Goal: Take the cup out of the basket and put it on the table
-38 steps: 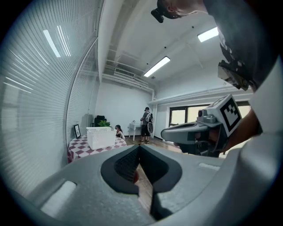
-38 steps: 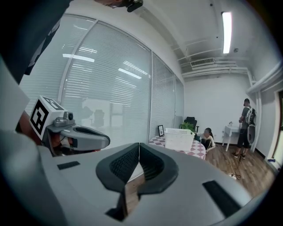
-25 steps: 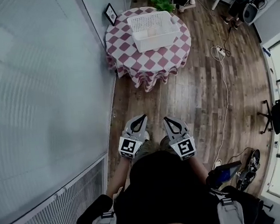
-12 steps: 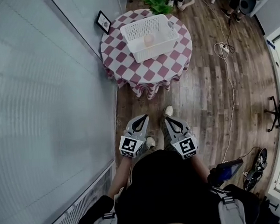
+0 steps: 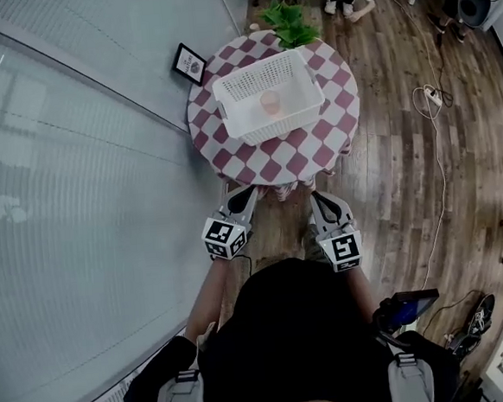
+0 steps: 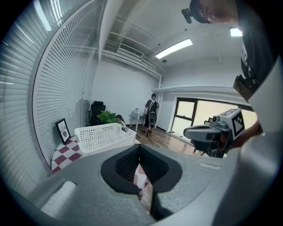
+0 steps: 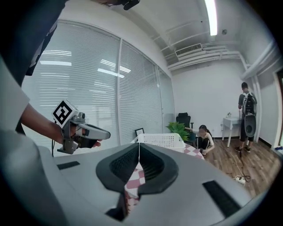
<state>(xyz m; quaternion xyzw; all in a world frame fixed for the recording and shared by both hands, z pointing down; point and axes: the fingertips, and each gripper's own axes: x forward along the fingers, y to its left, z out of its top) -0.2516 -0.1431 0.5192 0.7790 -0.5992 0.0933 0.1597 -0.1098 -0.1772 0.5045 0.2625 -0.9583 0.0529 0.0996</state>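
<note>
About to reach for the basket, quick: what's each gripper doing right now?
Left gripper: closed, jaw tips together, holding nothing.
Right gripper: closed, jaw tips together, holding nothing.

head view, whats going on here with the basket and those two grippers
A person stands at a round table covered in a checked cloth, holding a gripper in each hand. A white basket sits on the table with a pink cup inside it. The left gripper and the right gripper both have their jaws together and hold nothing. They point toward the table from its near edge, well apart from the basket. The cup has not yet been picked up.
</note>
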